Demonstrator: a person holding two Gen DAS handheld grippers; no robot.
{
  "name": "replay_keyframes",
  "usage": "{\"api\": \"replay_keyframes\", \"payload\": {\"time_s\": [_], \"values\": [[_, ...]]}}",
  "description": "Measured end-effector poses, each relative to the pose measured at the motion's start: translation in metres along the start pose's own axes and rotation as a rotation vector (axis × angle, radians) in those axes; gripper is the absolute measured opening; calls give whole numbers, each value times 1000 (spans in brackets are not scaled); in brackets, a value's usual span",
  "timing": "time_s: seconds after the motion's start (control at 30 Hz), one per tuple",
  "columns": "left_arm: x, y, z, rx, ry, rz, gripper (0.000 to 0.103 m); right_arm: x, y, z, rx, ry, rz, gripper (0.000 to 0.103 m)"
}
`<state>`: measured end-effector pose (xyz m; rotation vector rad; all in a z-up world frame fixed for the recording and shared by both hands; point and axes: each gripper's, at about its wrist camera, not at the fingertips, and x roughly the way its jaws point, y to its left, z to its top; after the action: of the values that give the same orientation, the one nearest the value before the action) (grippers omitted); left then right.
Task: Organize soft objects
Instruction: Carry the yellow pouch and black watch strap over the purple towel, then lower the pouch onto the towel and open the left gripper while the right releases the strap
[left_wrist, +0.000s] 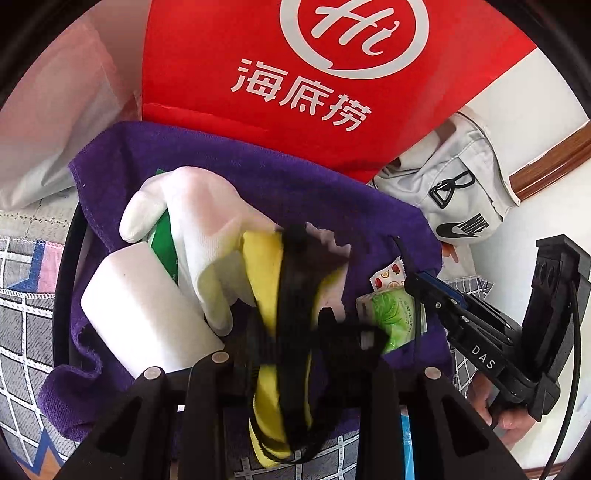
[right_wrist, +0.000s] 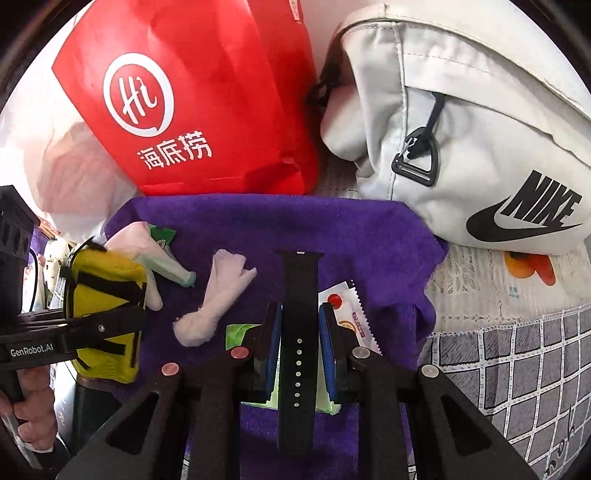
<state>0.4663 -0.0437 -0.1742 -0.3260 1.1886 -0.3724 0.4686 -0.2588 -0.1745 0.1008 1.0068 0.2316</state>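
My left gripper (left_wrist: 291, 354) is shut on a yellow pad with black straps (left_wrist: 266, 280), held over a purple towel (left_wrist: 295, 184). Its fingertips are hidden behind the pad. A white glove (left_wrist: 207, 221) and a white block (left_wrist: 147, 314) lie just left of the pad. My right gripper (right_wrist: 300, 314) has its blue pads (right_wrist: 275, 332) shut on a black watch strap (right_wrist: 299, 280), which hangs upright over the same purple towel (right_wrist: 277, 221). The right wrist view shows the left gripper (right_wrist: 136, 314) with the yellow pad (right_wrist: 107, 280) at the left, and the glove (right_wrist: 218, 299) between the two grippers.
A red paper bag (left_wrist: 295, 92) stands behind the towel, with a white Nike bag (right_wrist: 480, 147) to its right. A green tissue packet (left_wrist: 391, 314) and a fruit-print sachet (right_wrist: 354, 314) lie on the towel. A black round rim (left_wrist: 62, 277) shows under the towel's left side. Checked grey cloth (right_wrist: 517, 369) covers the surface.
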Motion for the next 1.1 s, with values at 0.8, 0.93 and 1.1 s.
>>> {"api": "replay_keyframes", "payload": {"time_s": [0.8,0.93,1.1], "values": [[-43,-2,0,26,-89,-13,72,-26,22,-2,-64,-70,-2,52],[-52,-2,-1,24,-98,-17,72,-40,24,-7,-68,-92,-7,52],[-68,-12,-9,42,-123,-2,72,-66,28,-19,-40,-140,7,52]]}}
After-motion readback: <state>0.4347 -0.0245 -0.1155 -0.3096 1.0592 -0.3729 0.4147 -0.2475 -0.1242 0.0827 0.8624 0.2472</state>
